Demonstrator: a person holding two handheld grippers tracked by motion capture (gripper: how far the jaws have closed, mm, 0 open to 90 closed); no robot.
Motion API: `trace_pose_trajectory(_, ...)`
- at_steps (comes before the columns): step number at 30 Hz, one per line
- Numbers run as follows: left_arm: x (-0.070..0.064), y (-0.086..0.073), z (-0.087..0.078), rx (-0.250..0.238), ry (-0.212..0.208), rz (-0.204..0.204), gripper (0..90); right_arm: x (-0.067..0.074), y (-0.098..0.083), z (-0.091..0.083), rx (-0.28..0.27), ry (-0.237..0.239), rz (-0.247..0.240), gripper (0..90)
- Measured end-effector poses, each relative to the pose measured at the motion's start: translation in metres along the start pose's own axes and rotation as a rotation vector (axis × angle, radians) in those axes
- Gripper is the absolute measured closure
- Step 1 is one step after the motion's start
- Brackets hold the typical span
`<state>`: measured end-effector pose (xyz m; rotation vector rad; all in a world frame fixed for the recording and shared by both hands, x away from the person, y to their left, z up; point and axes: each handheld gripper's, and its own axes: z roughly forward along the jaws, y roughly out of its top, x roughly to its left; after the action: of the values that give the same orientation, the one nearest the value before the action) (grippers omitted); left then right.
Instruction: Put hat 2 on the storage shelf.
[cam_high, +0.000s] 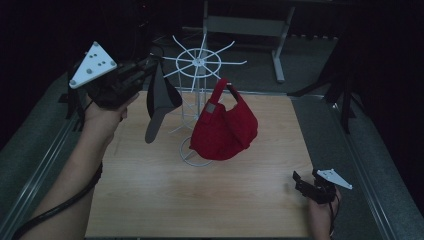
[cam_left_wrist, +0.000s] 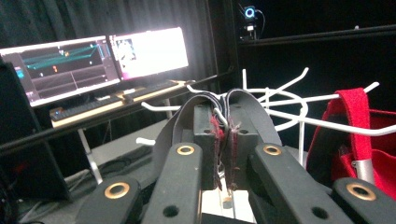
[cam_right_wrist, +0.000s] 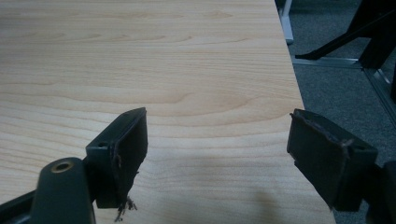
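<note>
Two caps concern us: our left gripper (cam_high: 145, 67) clenches the grey cap (cam_high: 161, 102) beside the white wire rack (cam_high: 199, 62), where the red cap (cam_high: 223, 131) hangs; our right gripper (cam_high: 305, 182) rests spread over the table (cam_high: 200, 200).

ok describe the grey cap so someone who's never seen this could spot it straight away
Start at the white wire rack standing at the far middle of the wooden table. A red cap hangs on its right side; the grey cap dangles to the rack's left, pinched in the left gripper. It is the darker one, held in the air, brim pointing down.
</note>
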<state>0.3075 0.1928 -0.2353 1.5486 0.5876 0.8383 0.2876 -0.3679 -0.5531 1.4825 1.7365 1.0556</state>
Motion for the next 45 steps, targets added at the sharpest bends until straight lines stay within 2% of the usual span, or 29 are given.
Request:
trace_pose_trajectory(3, -0.002, 0.006, -0.004, -0.016, -0.004, -0.002, 85.9, 0.000, 0.000, 0.000, 0.002, 0.000, 0.001, 20.0)
trace_pose_trajectory(7, -0.004, 0.009, -0.006, -0.012, 0.001, 0.010, 85.8, 0.000, 0.000, 0.000, 0.002, -0.001, -0.001, 20.0)
trace_pose_trajectory(8, -0.004, 0.009, -0.005, -0.005, 0.003, -0.002, 85.8, 0.000, 0.000, 0.000, 0.002, -0.001, -0.002, 20.0)
trace_pose_trajectory(13, -0.007, 0.005, 0.004, 0.029, 0.018, 0.005, 85.8, 0.000, 0.000, 0.000, 0.001, -0.001, -0.001, 20.0)
trace_pose_trajectory(17, -0.006, -0.003, 0.009, 0.035, 0.019, -0.009, 85.8, 0.000, 0.000, 0.000, -0.003, 0.002, 0.001, 20.0)
trace_pose_trajectory(23, 0.001, -0.008, 0.008, 0.032, 0.022, -0.039, 85.7, -0.001, 0.000, 0.000, -0.005, 0.005, 0.006, 20.0)
trace_pose_trajectory(28, 0.003, -0.007, 0.005, 0.041, 0.034, -0.033, 85.6, 0.000, 0.000, 0.000, -0.004, 0.005, 0.004, 20.0)
trace_pose_trajectory(36, 0.010, -0.010, 0.002, 0.048, 0.045, -0.054, 85.5, -0.001, 0.000, 0.000, -0.005, 0.005, 0.006, 20.0)
trace_pose_trajectory(39, 0.009, -0.009, 0.002, 0.052, 0.060, -0.043, 85.3, -0.001, 0.000, 0.000, -0.005, 0.005, 0.007, 20.0)
trace_pose_trajectory(45, 0.011, -0.011, 0.000, 0.046, 0.066, -0.048, 83.2, -0.001, 0.000, 0.000, -0.005, 0.006, 0.007, 20.0)
